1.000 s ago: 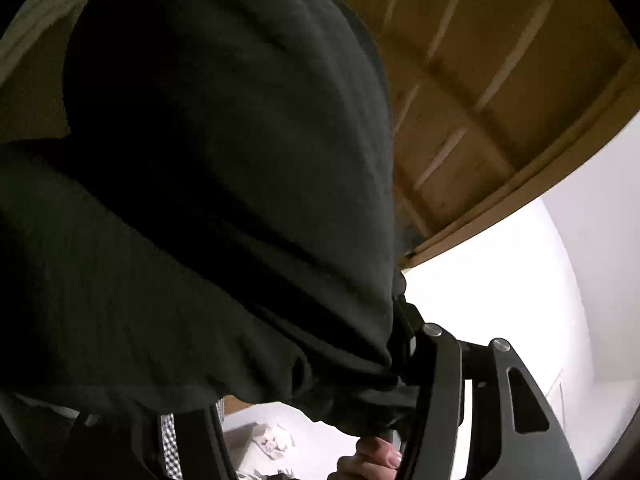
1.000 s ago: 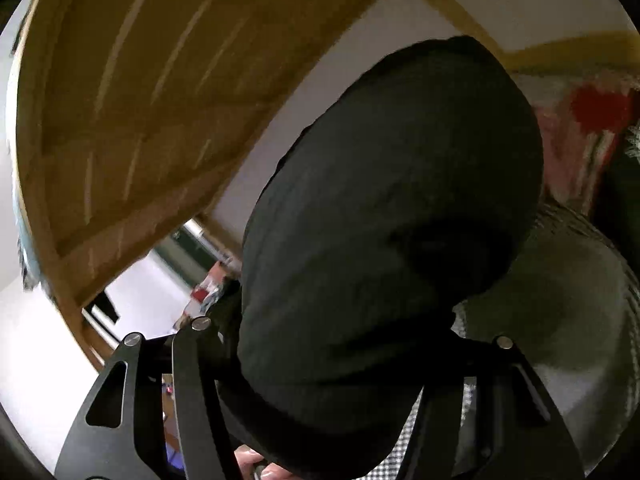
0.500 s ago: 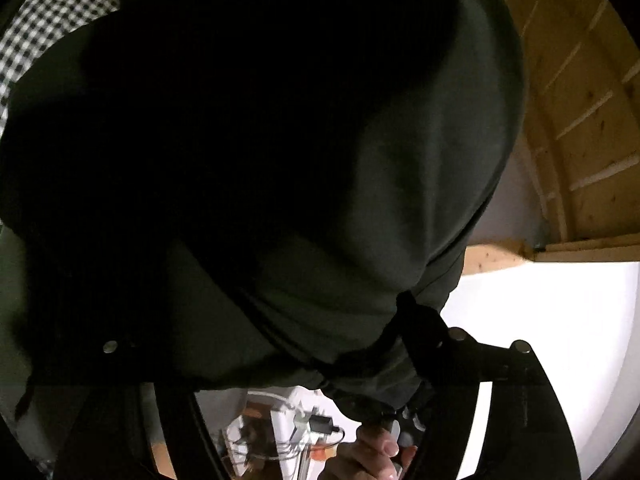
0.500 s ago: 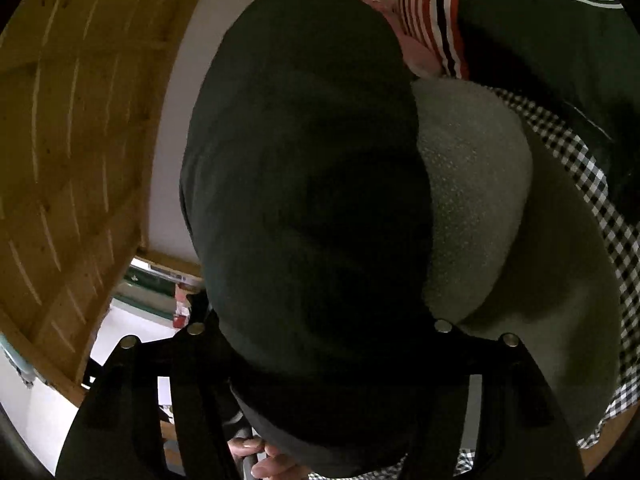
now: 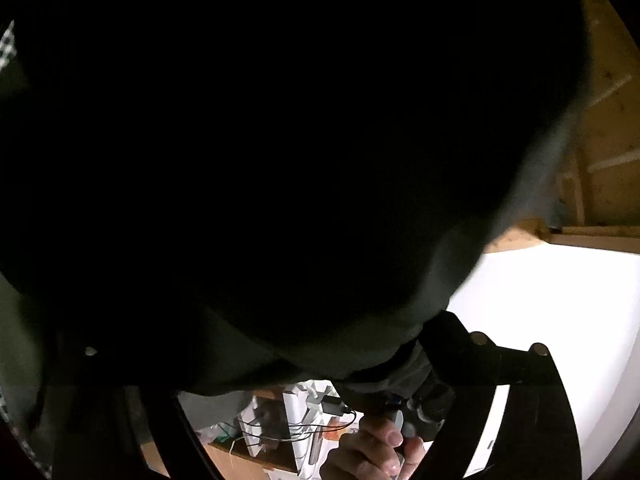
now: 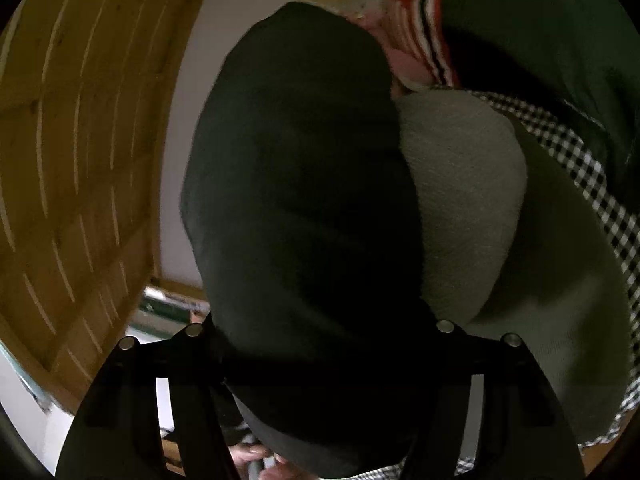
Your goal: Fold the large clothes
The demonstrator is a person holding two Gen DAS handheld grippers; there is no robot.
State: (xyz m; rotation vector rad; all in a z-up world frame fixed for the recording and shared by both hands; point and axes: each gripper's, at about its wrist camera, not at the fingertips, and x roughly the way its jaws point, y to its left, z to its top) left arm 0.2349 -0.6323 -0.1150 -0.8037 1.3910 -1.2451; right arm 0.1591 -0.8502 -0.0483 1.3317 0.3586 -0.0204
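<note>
A dark green-black garment (image 5: 280,160) fills almost the whole left wrist view and hangs right over the lens. My left gripper (image 5: 280,344) has its jaws opening wide; the cloth still lies between its fingers (image 5: 476,344), and the pads do not seem to press it. In the right wrist view a thick bunch of the same dark garment (image 6: 304,200) fills the gap of my right gripper (image 6: 320,328), whose fingers (image 6: 192,332) close on it. A hand (image 5: 380,444) shows under each gripper.
A grey knit piece (image 6: 460,200) and pale olive cloth (image 6: 560,300) lie on a black-and-white checked sheet (image 6: 584,160). Behind are a dark green printed cloth (image 6: 540,48) and a red striped item (image 6: 424,28). Wooden slats (image 6: 80,140) stand left. A desk with cables (image 5: 304,420) is below.
Both grippers came down with the garment: the wooden slats slid away and the checked bedding appeared. The left view went almost black under the cloth, and the left fingers spread wider apart.
</note>
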